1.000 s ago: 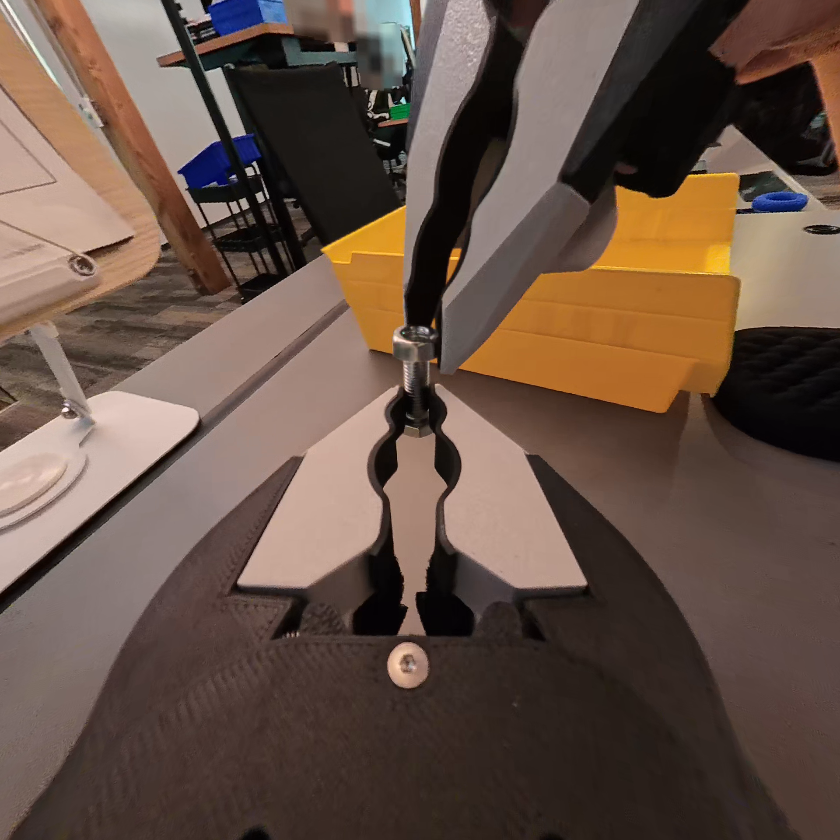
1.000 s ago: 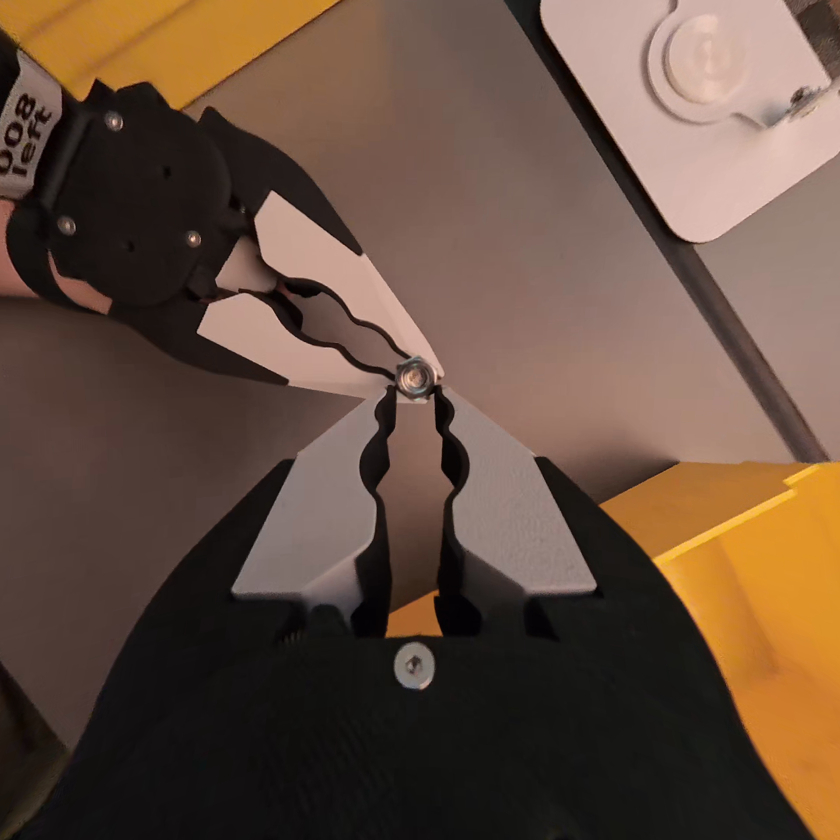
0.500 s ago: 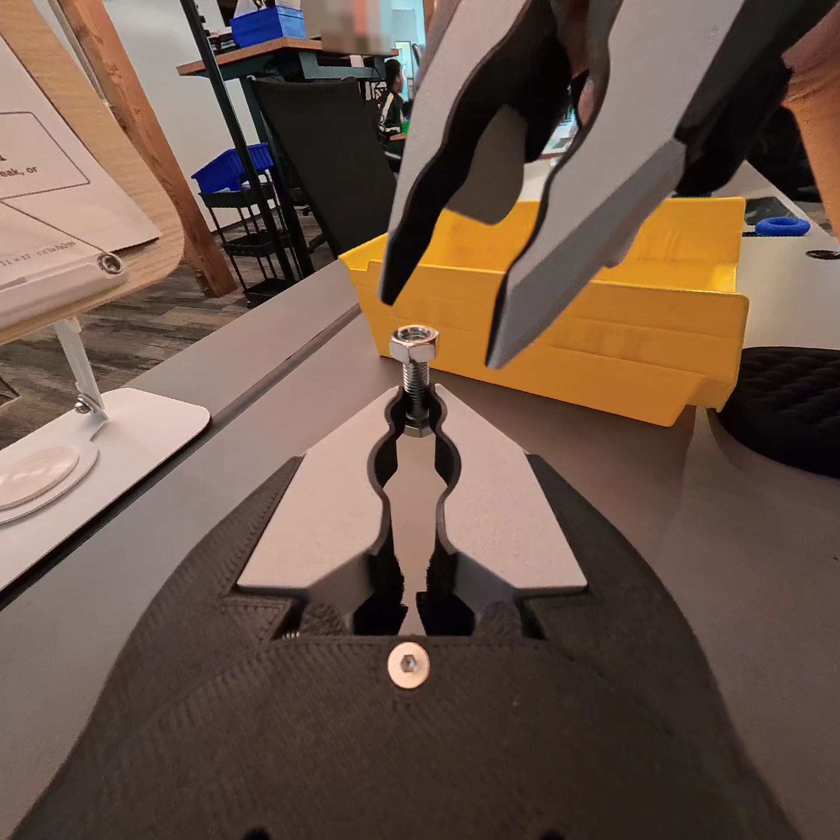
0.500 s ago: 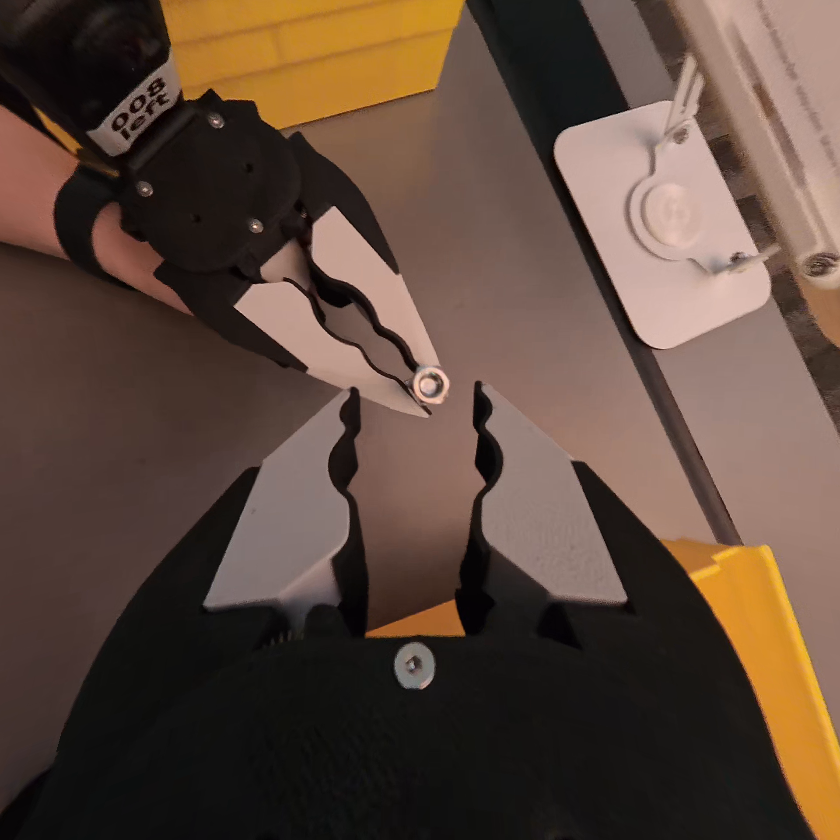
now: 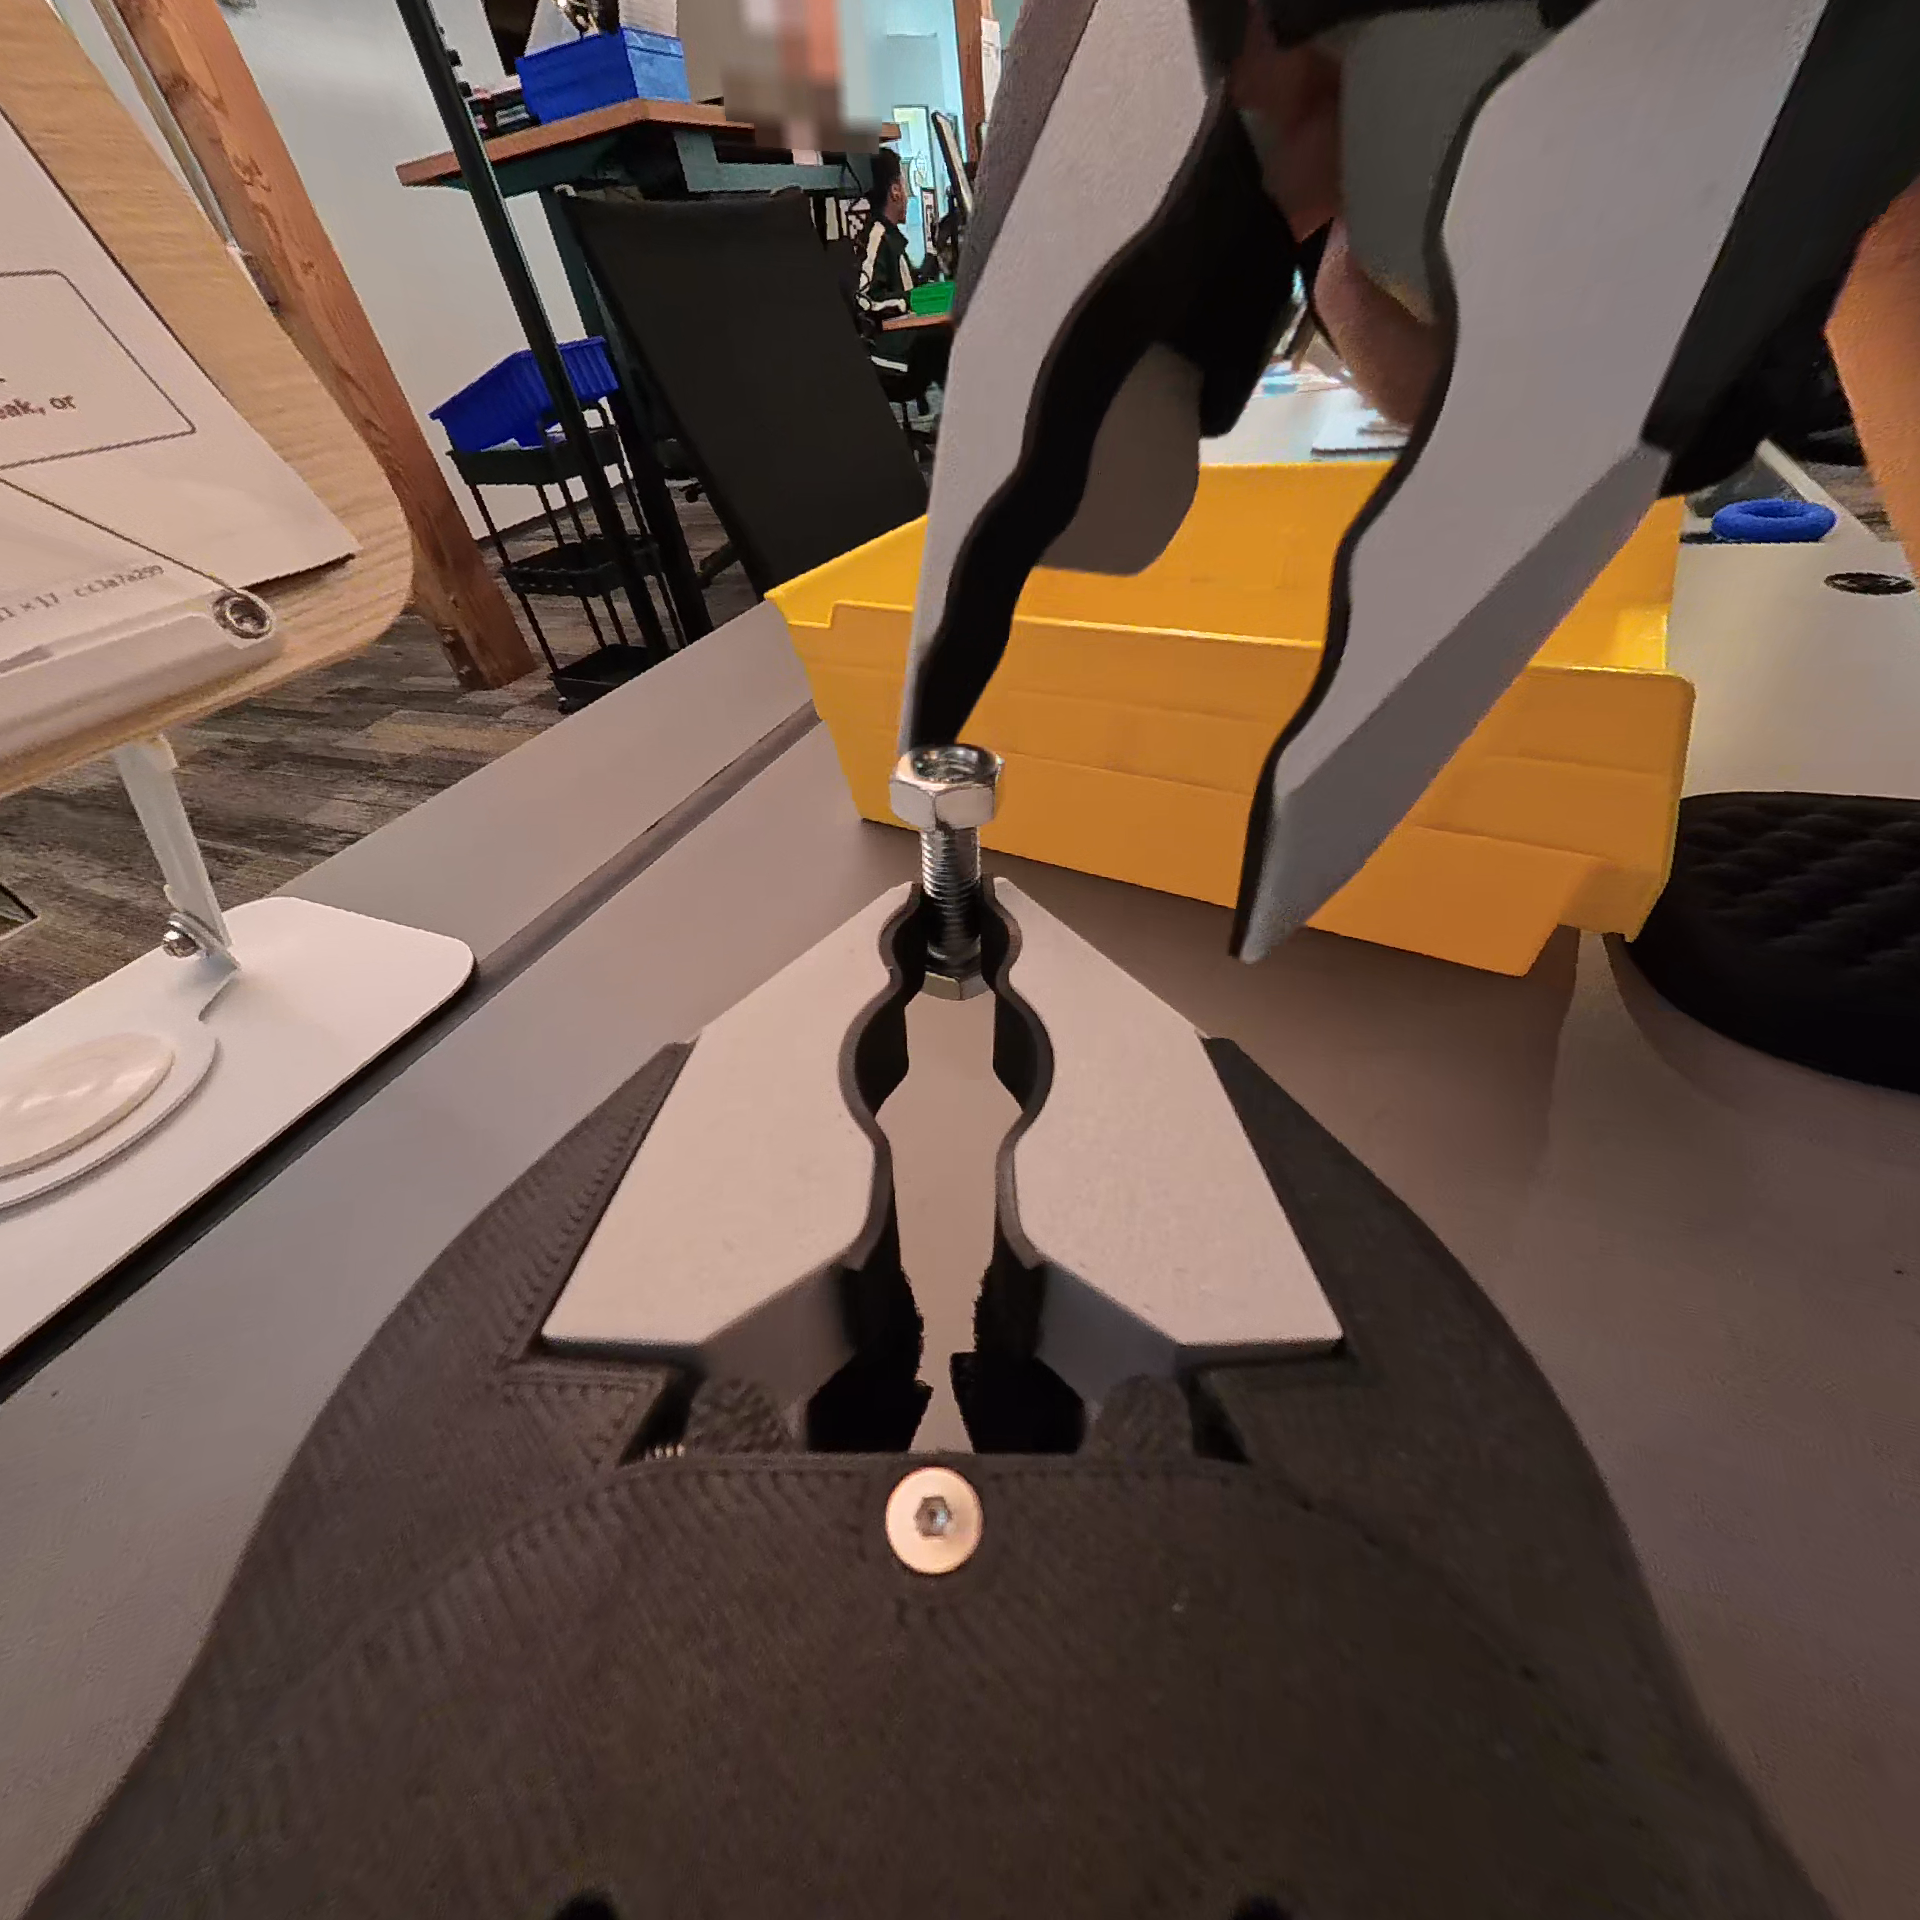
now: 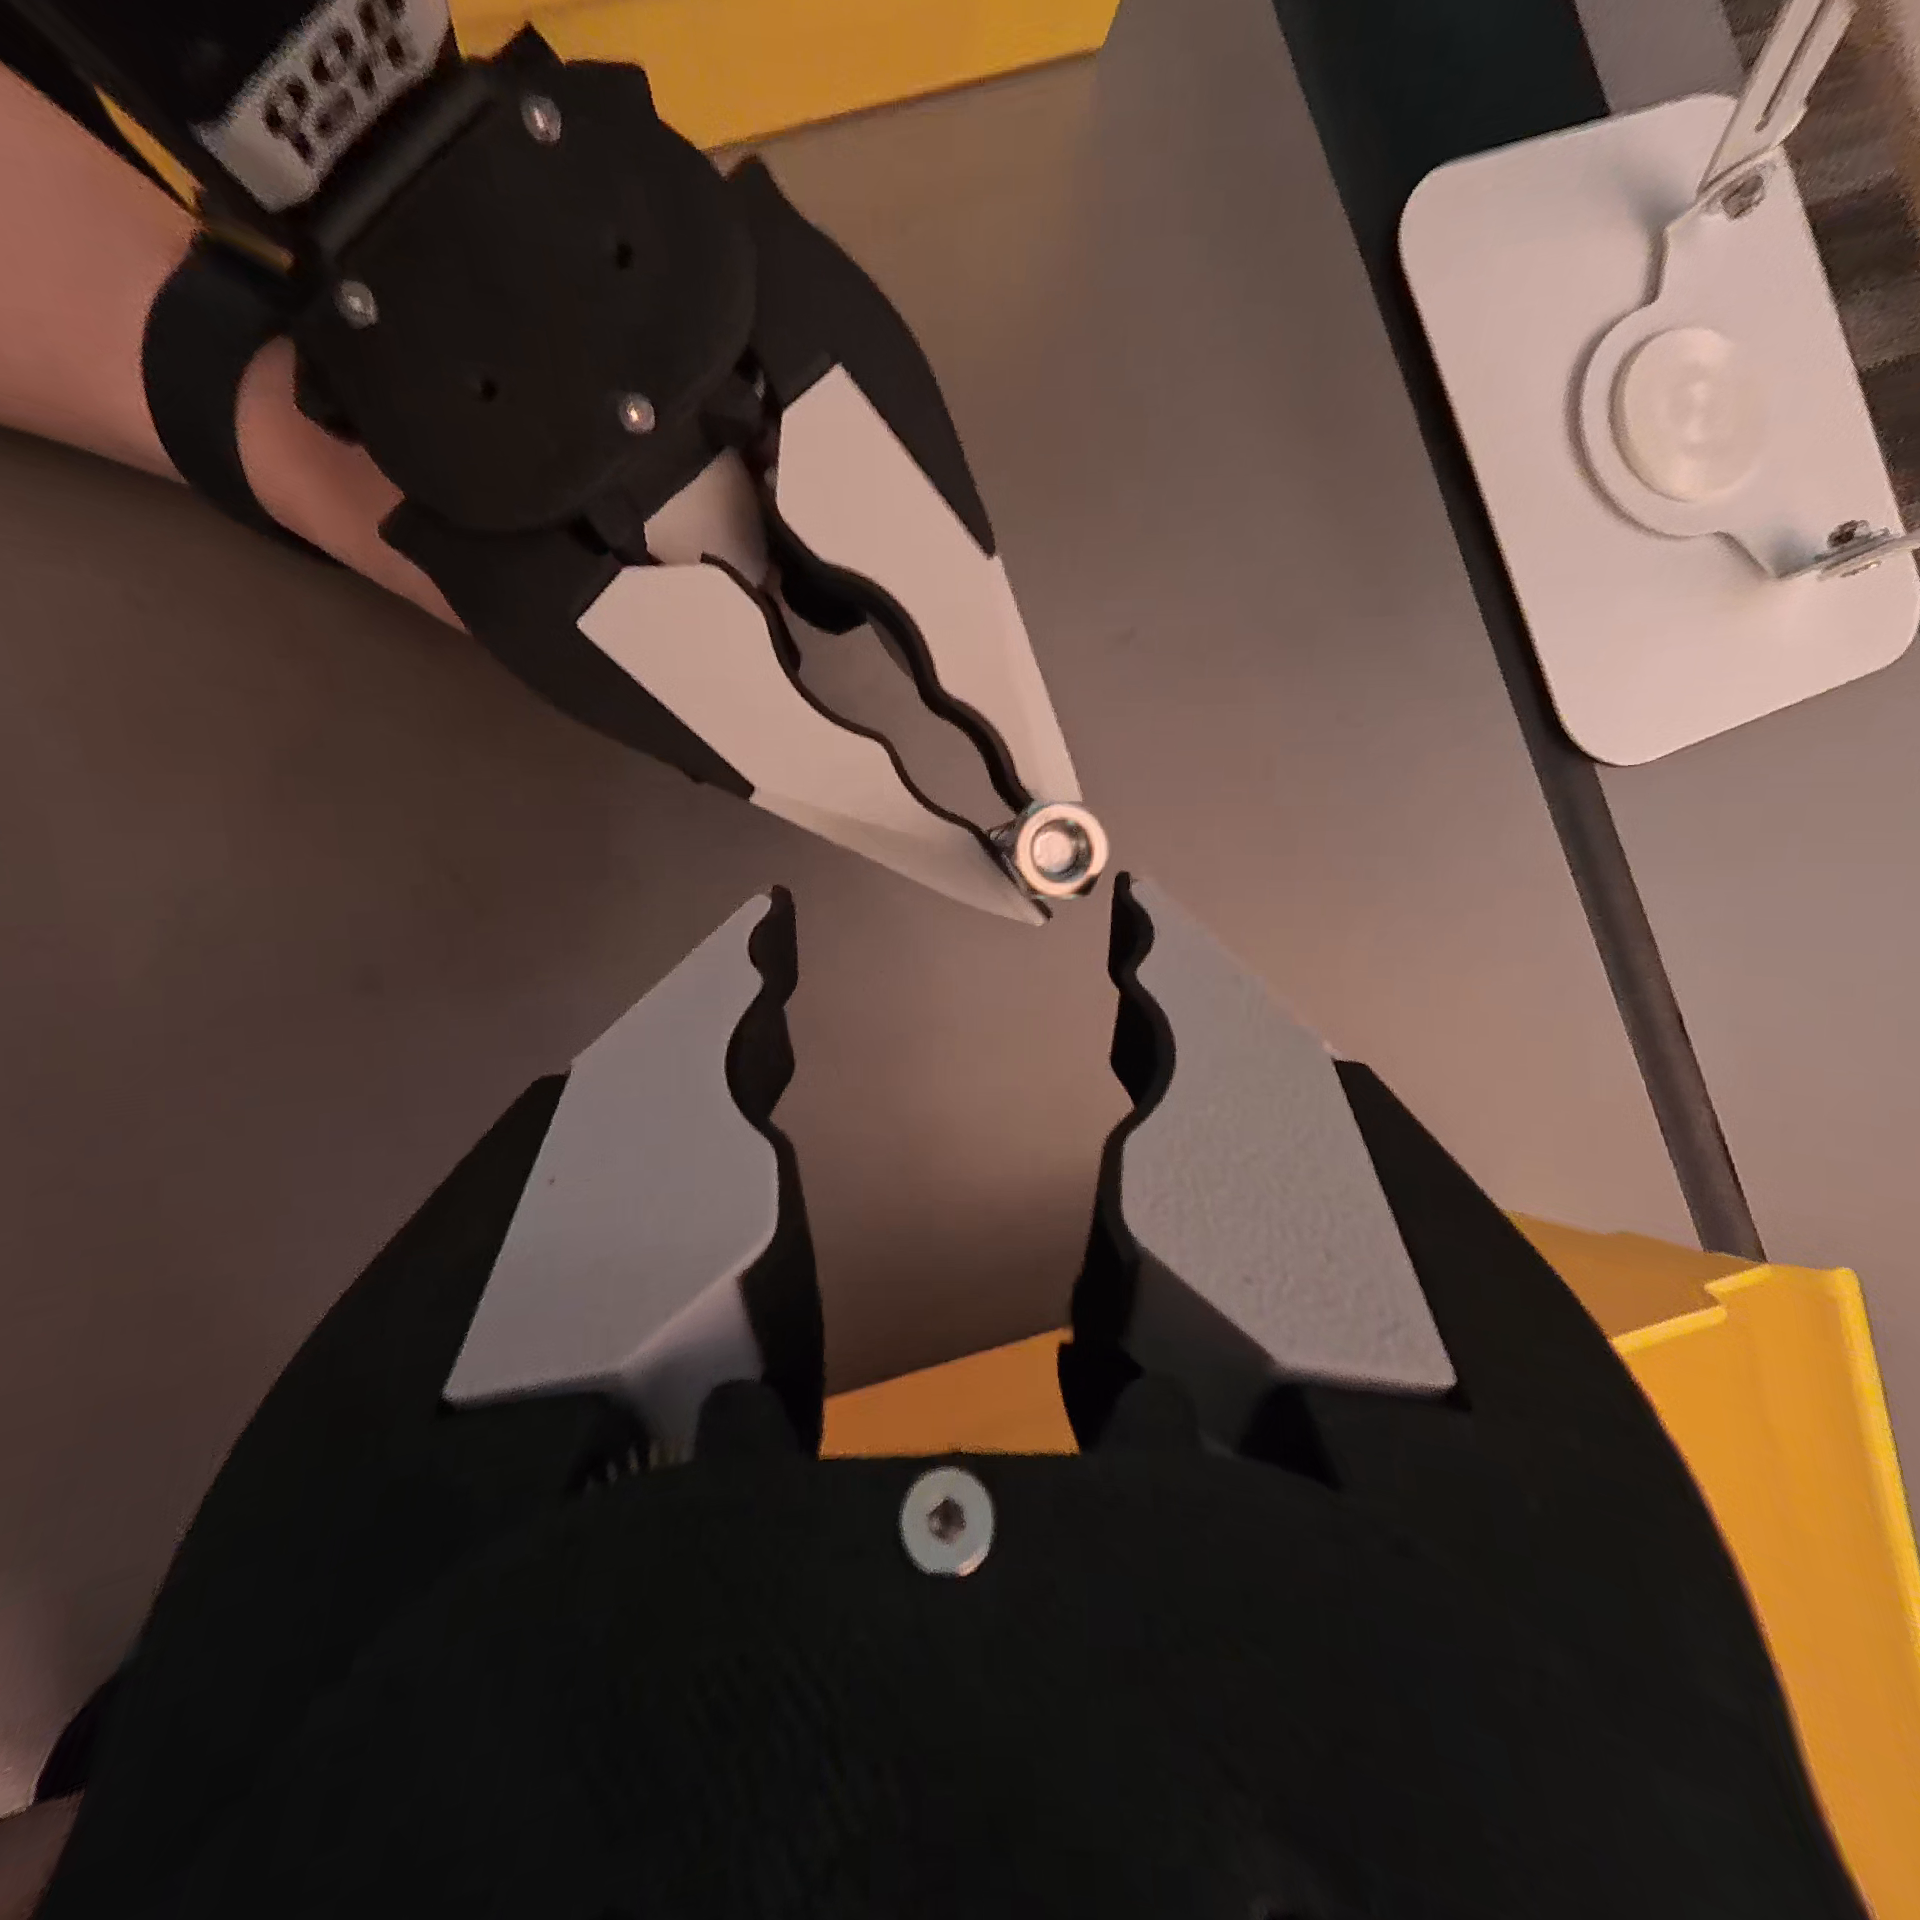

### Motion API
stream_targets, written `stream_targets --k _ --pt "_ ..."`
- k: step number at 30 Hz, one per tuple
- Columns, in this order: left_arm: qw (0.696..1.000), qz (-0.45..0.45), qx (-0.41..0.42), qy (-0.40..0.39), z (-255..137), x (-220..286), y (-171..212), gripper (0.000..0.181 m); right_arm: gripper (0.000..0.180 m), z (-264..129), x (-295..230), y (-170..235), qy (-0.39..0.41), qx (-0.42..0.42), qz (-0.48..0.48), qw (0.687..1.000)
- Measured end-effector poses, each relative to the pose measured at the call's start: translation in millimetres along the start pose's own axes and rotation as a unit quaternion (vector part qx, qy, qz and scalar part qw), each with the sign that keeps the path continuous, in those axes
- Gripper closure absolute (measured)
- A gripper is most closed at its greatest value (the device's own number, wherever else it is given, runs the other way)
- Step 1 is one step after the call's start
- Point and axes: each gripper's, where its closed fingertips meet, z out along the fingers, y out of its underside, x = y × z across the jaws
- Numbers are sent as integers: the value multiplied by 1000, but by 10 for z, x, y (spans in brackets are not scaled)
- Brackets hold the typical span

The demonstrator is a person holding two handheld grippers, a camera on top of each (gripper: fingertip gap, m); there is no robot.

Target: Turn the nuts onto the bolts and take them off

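My left gripper (image 5: pixel 951 935) is shut on a steel bolt (image 5: pixel 948 894) and holds it upright above the grey table, head down between the fingertips. A silver hex nut (image 5: pixel 947 783) sits on the bolt's top end. My right gripper (image 6: pixel 945 904) is open and empty. It hangs just above the nut, pointing down, and also shows in the left wrist view (image 5: pixel 1081 831), with one finger tip close beside the nut. From above, the nut (image 6: pixel 1055 849) lies just past the right gripper's fingertips, and the left gripper (image 6: pixel 1029 862) is seen shut on the bolt.
A yellow bin (image 5: pixel 1299 748) stands on the table right behind the bolt and also shows in the right wrist view (image 6: pixel 1704 1455). A white stand base (image 5: pixel 229 997) sits at the left, a black round pad (image 5: pixel 1808 935) at the right. The grey table (image 6: pixel 312 935) lies below. The tips of both grippers are at nearly the same place.
My right gripper let go of the nut, opened wide and drew up and back off it. The left gripper kept the bolt still, with the nut left on its top.
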Motion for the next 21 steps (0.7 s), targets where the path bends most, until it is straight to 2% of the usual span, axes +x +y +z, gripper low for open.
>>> stream_targets --k 2,4,5,7,10,14,17,18,21 --pt "1000 1 1 -4 -6 -12 -5 173 119 19 -64 69 -9 -22 -15 1000" --pt "1000 -3 1 -4 -7 -23 -3 173 131 1 -144 120 -20 -34 -32 999" --pt "1000 -7 3 -4 -8 -27 -5 173 132 -13 -127 133 -13 -38 -31 999" --pt "1000 -9 5 -1 -9 -23 -12 173 130 -45 -10 114 16 -37 -8 999" --pt "1000 -3 7 2 -7 3 -22 173 115 -48 76 -45 30 7 2 1000" --pt "1000 0 8 2 -9 11 -29 173 113 -14 -69 -8 1 -10 -19 1000" --pt "1000 -9 11 -3 -17 -24 -35 173 132 -101 -245 70 -38 -23 -31 999" --pt "1000 -16 14 -2 -20 -30 -43 173 132 -136 -287 68 -48 -19 -34 998" --pt "1000 -19 22 2 -30 -28 -67 173 128 -181 -88 20 5 -9 -14 1000"
